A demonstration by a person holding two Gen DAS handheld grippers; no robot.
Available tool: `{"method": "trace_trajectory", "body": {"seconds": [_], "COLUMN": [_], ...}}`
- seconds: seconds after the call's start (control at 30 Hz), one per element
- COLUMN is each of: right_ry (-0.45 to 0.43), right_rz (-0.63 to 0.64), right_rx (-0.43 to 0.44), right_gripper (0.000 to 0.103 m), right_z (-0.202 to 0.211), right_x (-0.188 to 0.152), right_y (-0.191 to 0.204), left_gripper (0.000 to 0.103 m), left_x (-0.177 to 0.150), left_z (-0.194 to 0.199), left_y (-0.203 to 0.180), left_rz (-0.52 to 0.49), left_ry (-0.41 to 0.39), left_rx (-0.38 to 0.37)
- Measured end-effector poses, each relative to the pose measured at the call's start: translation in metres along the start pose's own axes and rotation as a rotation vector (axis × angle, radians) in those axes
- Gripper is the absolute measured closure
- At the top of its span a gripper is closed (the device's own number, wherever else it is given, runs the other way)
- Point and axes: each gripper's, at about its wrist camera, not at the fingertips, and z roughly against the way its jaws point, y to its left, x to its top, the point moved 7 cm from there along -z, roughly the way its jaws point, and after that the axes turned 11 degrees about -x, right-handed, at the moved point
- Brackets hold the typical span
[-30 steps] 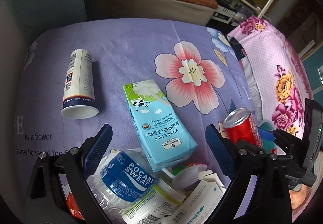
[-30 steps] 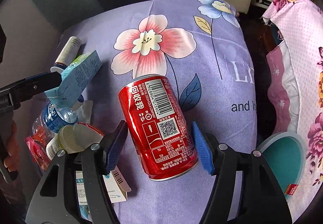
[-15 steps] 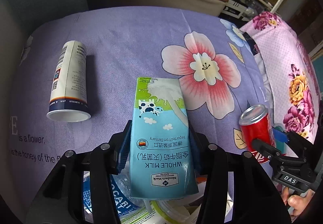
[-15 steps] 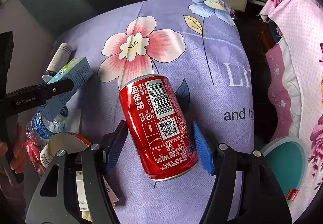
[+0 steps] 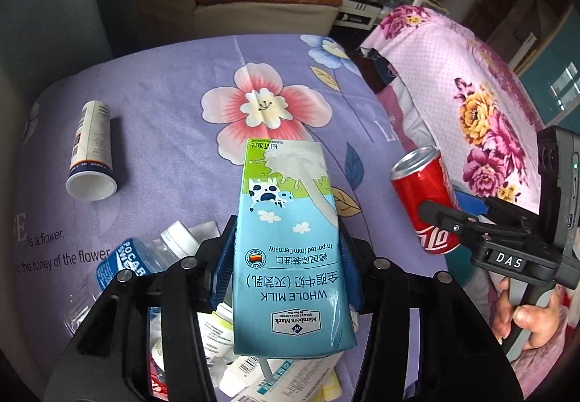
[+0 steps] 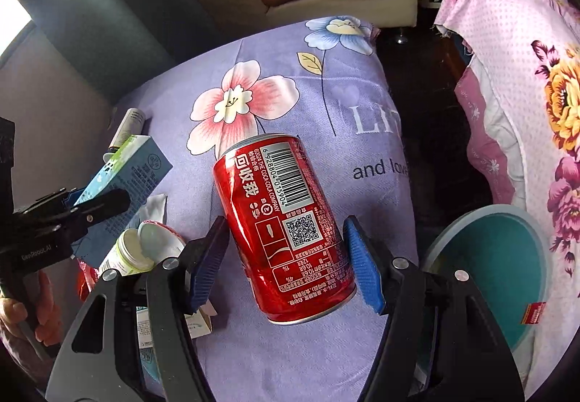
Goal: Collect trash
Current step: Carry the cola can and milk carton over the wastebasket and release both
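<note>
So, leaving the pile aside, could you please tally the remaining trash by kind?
carton: 1 (held)
can: 1 (held)
white tube: 1 (lying on the sheet)
Total: 3

Purple flowered cloth [image 5: 174, 104] spread over tabletop. White paper cup [image 5: 91, 152] laid on its side near left edge. Pocari Sweat bottle [image 5: 137, 264], white jar [image 6: 128, 253], cartons and wrappers heaped at near left corner.
</note>
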Motion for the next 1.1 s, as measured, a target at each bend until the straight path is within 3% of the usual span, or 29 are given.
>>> {"method": "trace_trajectory", "body": {"seconds": [0.43, 0.77, 1.1], "right_ry": [-0.086, -0.113, -0.09], "right_rz": [-0.162, -0.307, -0.367], "right_rx": [-0.046, -0.101, -0.123], "right_gripper": [0.041, 0.041, 0.041], "right_z": [0.069, 0.089, 0.075], "right_x": [-0.055, -0.095, -0.116], "right_y": [-0.09, -0.179, -0.218], "left_gripper": [0.052, 0.052, 0.052], "left_x": [-0.05, -0.067, -0.077], "left_z": [-0.046, -0.092, -0.14], "left_y": [-0.126, -0.199, -0.238], "left_rz": [-0.141, -0.243, -0.309], "left_ry": [0.089, 0.162, 0.234], "left_rx": [-0.17, -0.175, -0.159]}}
